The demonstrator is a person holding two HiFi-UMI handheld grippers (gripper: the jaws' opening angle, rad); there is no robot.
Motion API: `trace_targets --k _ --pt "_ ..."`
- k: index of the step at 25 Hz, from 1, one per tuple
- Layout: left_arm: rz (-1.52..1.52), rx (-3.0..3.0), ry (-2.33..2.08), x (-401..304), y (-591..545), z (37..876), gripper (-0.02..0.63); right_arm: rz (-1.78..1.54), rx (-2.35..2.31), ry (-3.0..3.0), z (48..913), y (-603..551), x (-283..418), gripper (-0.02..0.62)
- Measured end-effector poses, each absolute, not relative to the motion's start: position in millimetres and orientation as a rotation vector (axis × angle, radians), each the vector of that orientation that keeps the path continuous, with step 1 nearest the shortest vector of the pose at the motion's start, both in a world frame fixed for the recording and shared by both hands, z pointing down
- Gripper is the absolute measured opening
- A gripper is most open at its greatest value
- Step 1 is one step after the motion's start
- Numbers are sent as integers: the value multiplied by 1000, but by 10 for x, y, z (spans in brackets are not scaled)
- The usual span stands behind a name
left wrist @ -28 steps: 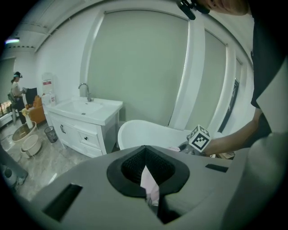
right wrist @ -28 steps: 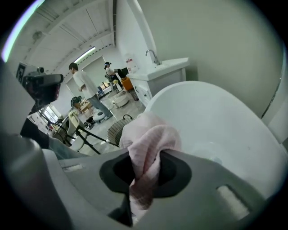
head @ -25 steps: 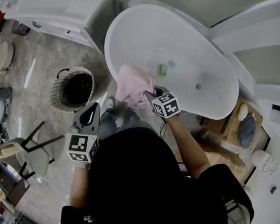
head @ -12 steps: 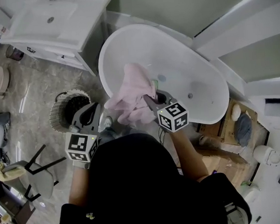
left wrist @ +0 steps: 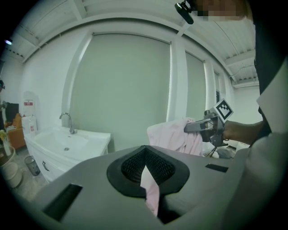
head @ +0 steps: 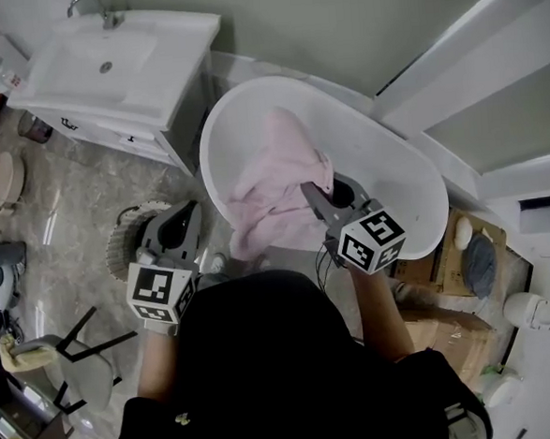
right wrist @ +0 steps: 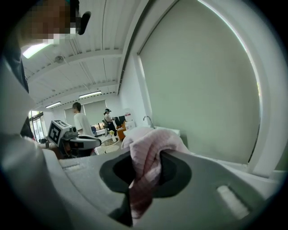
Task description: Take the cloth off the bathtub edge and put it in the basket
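- Right gripper (head: 317, 198): clamped narrow on the cloth (head: 271, 191), a fold bunched between the jaws and spilling over both sides in the right gripper view.
- Cloth: pink, held in the air up and to the right of the basket (head: 124, 241), hanging in front of the bathtub (head: 384, 159). No contact with the tub rim visible from the head view.
- Long axis of the cloth: running from the pinched bunch down-left to a loose lower corner, i.e. the free end already pointing toward the basket.
- Basket: on the floor, just left of the tub's near end, mostly covered in the head view by the left gripper (head: 176, 228).
- Left gripper: hovering right above the basket, jaws together, with a thin pink strip (left wrist: 150, 191) caught in the seam. Cannot tell if that strip belongs to the same cloth.
- Key relation for the next move: basket down and left of the held cloth; left gripper much nearer the basket, right gripper the one carrying the load.
- Judgement: removal step looks done, transfer to the basket not yet done. Likely need: carry across left, lower over the basket opening, then release.
- Risk: left gripper in the drop path; trailing corner snagging on the basket rim.
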State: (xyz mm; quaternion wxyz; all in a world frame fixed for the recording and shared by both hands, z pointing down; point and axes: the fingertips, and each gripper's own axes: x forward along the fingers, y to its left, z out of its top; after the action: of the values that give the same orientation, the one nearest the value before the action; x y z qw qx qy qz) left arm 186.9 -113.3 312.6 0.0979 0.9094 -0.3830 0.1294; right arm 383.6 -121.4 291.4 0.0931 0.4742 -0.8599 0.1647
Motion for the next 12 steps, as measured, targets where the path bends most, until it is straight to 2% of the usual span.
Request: trace_targets --k 12 --pt "351 2658 -1260 1686 -967 2918 14 397 1387 -2669 2334 -1186 3794 66"
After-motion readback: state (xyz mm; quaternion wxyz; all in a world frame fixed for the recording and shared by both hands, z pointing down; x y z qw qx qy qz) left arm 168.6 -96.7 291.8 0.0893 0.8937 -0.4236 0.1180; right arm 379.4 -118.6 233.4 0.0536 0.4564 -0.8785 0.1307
